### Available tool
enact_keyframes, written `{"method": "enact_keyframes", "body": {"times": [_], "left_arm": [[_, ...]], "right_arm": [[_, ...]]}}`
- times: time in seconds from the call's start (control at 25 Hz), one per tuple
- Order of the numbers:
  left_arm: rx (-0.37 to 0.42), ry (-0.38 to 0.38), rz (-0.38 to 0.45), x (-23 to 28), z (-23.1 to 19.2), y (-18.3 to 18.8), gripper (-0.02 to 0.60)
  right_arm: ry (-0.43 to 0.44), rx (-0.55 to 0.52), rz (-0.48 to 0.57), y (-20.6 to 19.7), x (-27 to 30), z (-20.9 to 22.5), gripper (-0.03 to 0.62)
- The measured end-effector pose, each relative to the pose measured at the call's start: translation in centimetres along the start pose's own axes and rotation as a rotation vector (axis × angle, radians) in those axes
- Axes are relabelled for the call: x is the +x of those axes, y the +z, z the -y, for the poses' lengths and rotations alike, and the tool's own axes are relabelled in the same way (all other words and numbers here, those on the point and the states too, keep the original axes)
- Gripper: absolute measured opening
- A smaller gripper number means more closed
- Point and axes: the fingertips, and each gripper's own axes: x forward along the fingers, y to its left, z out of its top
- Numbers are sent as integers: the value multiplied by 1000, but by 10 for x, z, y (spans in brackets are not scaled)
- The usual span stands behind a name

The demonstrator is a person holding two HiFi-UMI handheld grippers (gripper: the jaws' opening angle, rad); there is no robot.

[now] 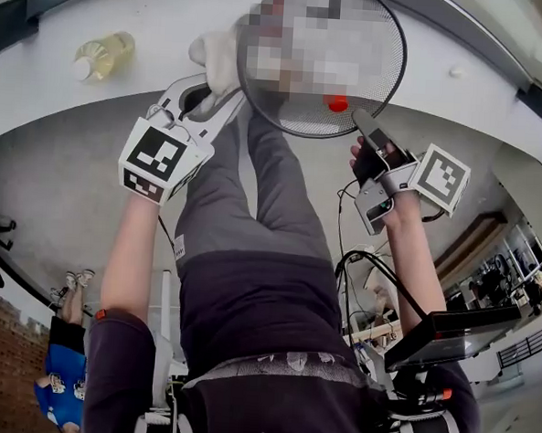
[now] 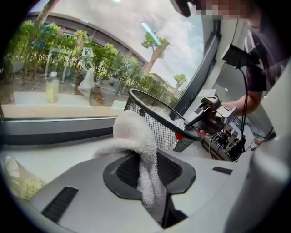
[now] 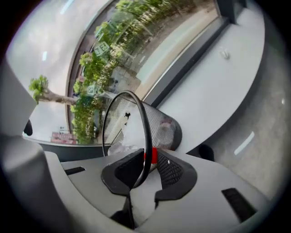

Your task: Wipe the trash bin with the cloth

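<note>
Dark clothing on the person is filling the lower half of the head view, with both bare forearms reaching up and away toward a white ledge. Out at the ledge, the trash bin, a black wire-mesh one, is lying tipped, its open mouth turned toward the person and its far end against the white surface below the window.

On the left, the left gripper is clenching the cloth: the white terry fabric is running down between the two jaws and bunching up in a soft lump above them. That lump is sitting just beside the bin's rim on its left side, and whether it is touching the mesh I cannot tell.

On the right, the right gripper is grasping the trash bin by its rim. The thin black hoop is passing between the jaws and lying against the left one, and a small red piece is sitting at the same spot on the rim.

Further along the ledge, well apart from the bin, a bottle of yellowish liquid is lying near the window
</note>
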Motion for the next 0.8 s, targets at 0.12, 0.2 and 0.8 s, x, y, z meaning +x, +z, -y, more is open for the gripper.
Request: {"method": "enact_keyframes", "body": {"times": [0.12, 0.2, 0.8], "left_arm": [[57, 39, 10, -6, -13, 19, 66], [88, 54, 25, -7, -24, 34, 66], [178, 22, 56, -56, -43, 37, 66]], "right_arm": [[-120, -160, 88, 34, -19, -9, 74], [-85, -340, 110, 65, -18, -30, 74], [3, -16, 87, 23, 0, -44, 48]]}}
